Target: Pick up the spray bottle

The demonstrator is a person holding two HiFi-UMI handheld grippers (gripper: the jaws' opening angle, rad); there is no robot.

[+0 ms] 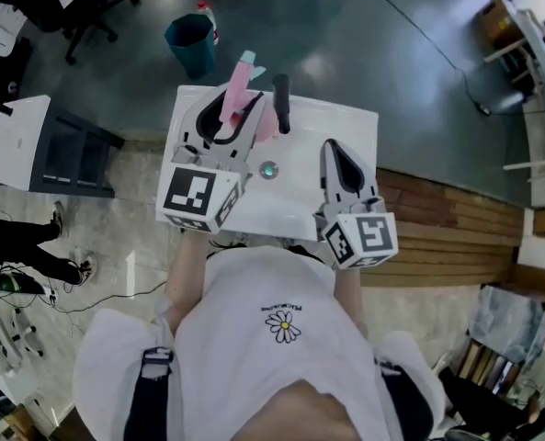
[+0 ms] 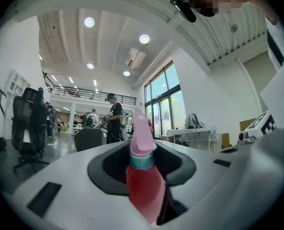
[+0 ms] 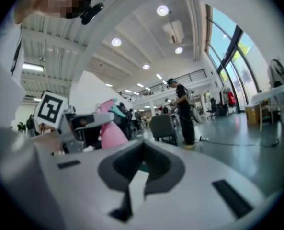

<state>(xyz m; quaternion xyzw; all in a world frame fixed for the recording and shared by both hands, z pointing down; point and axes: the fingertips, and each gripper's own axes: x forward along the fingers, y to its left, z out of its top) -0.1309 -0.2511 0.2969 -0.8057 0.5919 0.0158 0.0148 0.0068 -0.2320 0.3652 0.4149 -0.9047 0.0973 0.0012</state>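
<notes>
2 claws are held out level ahead of the torso, 1 in each hand. The left claw (image 1: 232, 110) is reached further forward; its jaws are closed on the pink spray bottle (image 1: 239, 85), gripped at the body just below its teal collar. The right claw (image 1: 331, 147) is kept beside it and nearer the body, its jaws brought together with nothing between them. The left forearm (image 1: 185, 269) and right forearm (image 1: 347, 288) are stretched forward, roughly parallel.
</notes>
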